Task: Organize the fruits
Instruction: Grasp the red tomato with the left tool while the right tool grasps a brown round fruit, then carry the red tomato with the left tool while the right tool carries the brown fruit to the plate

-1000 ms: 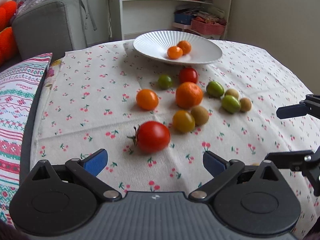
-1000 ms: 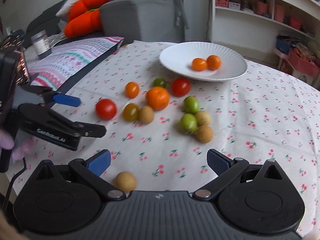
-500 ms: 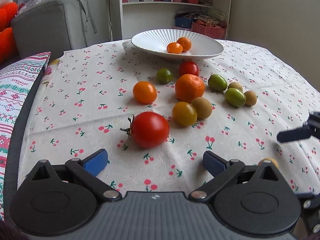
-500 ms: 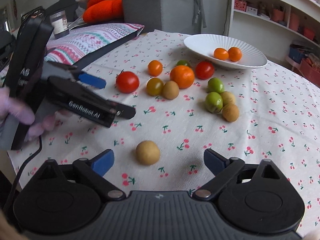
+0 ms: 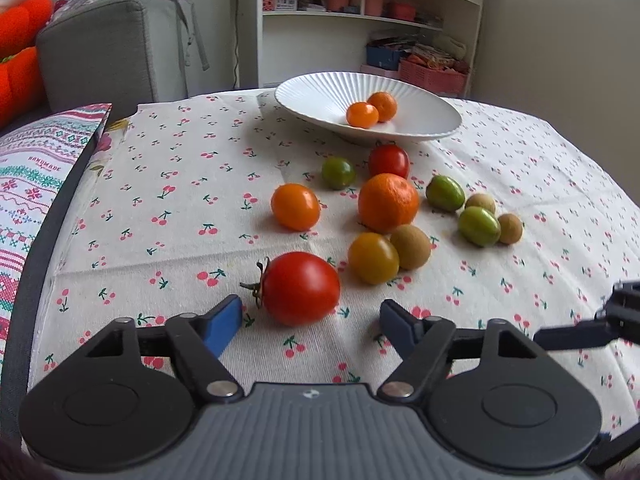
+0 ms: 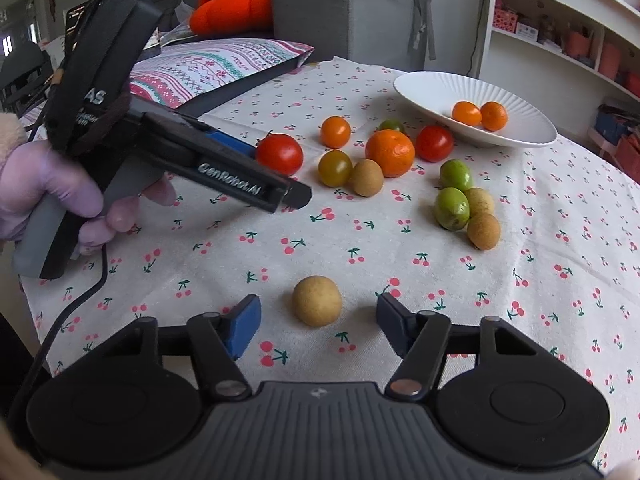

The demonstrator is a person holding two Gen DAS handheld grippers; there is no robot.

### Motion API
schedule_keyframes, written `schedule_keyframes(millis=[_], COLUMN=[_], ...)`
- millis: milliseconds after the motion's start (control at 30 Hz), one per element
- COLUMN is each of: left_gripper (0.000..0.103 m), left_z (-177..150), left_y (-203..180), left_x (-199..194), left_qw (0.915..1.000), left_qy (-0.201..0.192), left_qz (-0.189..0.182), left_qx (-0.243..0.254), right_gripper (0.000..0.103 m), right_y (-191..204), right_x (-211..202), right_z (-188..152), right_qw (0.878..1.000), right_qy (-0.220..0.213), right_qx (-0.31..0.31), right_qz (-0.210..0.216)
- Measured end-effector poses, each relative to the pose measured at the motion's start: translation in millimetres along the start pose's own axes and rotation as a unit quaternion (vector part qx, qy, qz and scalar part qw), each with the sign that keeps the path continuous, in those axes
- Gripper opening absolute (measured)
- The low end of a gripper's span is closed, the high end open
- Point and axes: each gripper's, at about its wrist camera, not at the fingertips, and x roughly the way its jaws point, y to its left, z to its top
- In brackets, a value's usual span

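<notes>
A large red tomato (image 5: 300, 288) with a green stalk lies on the cherry-print cloth, just ahead of and between the fingertips of my left gripper (image 5: 310, 326). Its jaws are closing with gaps on both sides of the tomato. A round tan fruit (image 6: 317, 301) sits between the tips of my right gripper (image 6: 319, 326), whose jaws are also closing without touching it. The white ribbed plate (image 5: 320, 96) at the back holds two small orange fruits (image 5: 362, 115). A mandarin (image 5: 388, 202) and several loose tomatoes and green and brown fruits lie between.
A patterned cushion (image 5: 36, 168) and a grey sofa (image 5: 112, 40) border the table on the left, with a white shelf (image 5: 360, 12) behind. A gloved hand (image 6: 44, 188) holds the left gripper, its cable (image 6: 68, 312) trailing over the table edge.
Both pairs of jaws have narrowed. The right gripper shifted so the tan fruit moved from its left finger to the middle. The left gripper edged closer to the red tomato.
</notes>
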Motion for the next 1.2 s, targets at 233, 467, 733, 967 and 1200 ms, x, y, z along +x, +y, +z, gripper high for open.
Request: schedule_keyframes(millis=[233,467,733,967,1200], left_gripper=[0.041,0.033,0.032,0.032,0.032], left_z=[7.3,10.2,14.2,24.3,41.1], left_y=[4.5,7.0,5.7,-0.9,-9.3], left_x=[1.3,0.5,-1.3,-7.0,-8.6], left_qw=[0.9995,0.9991,0.9987,0.9986,0.9983], left_qy=[0.001,0.007,0.008,-0.003,-0.024], left_qz=[0.002,-0.003,-0.016,-0.025,-0.027], left_qx=[-0.03,-0.041,-0.049,-0.047,-0.046], right_gripper=[0.037,0.024,0.023,0.023,0.023], right_y=[-3.0,-5.7,-12.0,-23.1,-49.3], right_x=[0.9,1.3,-0.4,-4.3,-6.0], right_z=[4.1,10.4,17.0,29.4,49.6], right_qw=[1.0,1.0,0.999,0.998,0.995], right_qy=[0.0,0.0,-0.008,-0.024,-0.051], right_qx=[0.007,0.016,0.029,0.052,0.09], right_qz=[0.007,0.017,0.016,0.006,-0.013])
